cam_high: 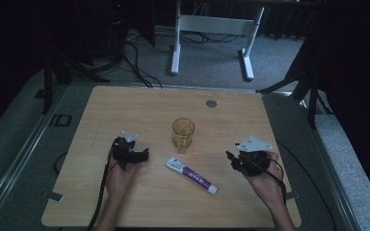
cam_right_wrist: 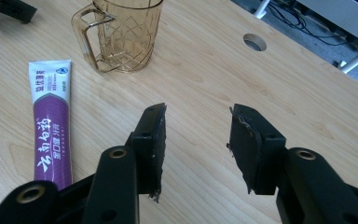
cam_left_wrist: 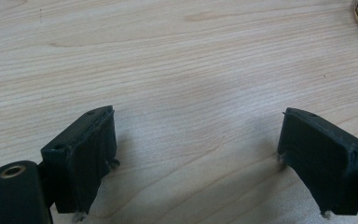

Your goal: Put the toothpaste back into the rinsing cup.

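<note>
An amber see-through cup (cam_high: 183, 134) with a handle stands upright at the table's middle. A white and purple toothpaste tube (cam_high: 191, 175) lies flat just in front of it, slanting toward the right. My left gripper (cam_high: 143, 155) rests low over the wood to the left of the cup, jaws wide apart with only bare table between them (cam_left_wrist: 198, 140). To the right of the tube my right gripper (cam_high: 231, 159) is held by a hand, jaws apart and empty (cam_right_wrist: 196, 130). In the right gripper view the cup (cam_right_wrist: 123, 32) and the tube (cam_right_wrist: 52, 123) lie to the left of the jaws.
The wooden table (cam_high: 125, 103) has a round cable hole (cam_high: 211, 103) near its far edge. Beyond it stand white desk legs (cam_high: 175, 53) and cables on a grey floor. Black cables trail from both grippers toward the near edge.
</note>
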The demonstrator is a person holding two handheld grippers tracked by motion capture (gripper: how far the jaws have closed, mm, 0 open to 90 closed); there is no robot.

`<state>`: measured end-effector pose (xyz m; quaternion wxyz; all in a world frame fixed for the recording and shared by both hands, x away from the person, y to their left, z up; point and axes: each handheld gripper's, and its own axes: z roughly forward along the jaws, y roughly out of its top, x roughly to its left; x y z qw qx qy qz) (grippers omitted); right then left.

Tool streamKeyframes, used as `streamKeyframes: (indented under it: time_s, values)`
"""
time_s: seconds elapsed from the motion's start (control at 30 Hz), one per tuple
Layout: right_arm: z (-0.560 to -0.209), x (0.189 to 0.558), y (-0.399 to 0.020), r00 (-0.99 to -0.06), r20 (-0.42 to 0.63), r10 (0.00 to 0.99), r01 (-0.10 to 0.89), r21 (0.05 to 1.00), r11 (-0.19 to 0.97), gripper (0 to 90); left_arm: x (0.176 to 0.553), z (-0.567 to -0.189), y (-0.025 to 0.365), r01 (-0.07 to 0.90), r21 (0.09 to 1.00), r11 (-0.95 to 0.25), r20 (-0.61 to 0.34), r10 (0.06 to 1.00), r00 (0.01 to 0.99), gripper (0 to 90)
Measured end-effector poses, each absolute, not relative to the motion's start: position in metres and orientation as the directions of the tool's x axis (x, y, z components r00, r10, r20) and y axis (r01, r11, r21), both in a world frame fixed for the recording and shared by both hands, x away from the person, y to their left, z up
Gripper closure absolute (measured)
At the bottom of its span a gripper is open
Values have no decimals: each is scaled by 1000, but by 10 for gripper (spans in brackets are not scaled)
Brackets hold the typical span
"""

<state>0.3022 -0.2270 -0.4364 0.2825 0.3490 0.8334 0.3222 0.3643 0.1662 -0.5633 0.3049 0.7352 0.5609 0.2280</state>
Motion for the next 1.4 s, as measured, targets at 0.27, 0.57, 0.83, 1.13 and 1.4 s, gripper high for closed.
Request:
streamKeyframes:
  time_s: [0.27,0.57,0.83,1.13,1.4]
  values:
    - [-437,300,-221,-613,-248,750,398,723,564,564,362,-563,167,685,705,-186,-8,963,270,118]
    - [-432,303,-223,-569,-224,791,449,721,528,468,361,-563,167,686,703,-186,-7,963,268,119]
    - [-428,303,-219,-584,-220,781,448,715,536,511,360,-563,167,686,703,-187,-6,963,269,119]
    - [-429,304,-209,-632,-210,746,437,698,568,570,360,-563,166,685,704,-187,-7,963,269,119]
    - [-432,307,-198,-659,-215,721,422,688,591,584,360,-563,166,685,705,-185,-7,963,268,119]
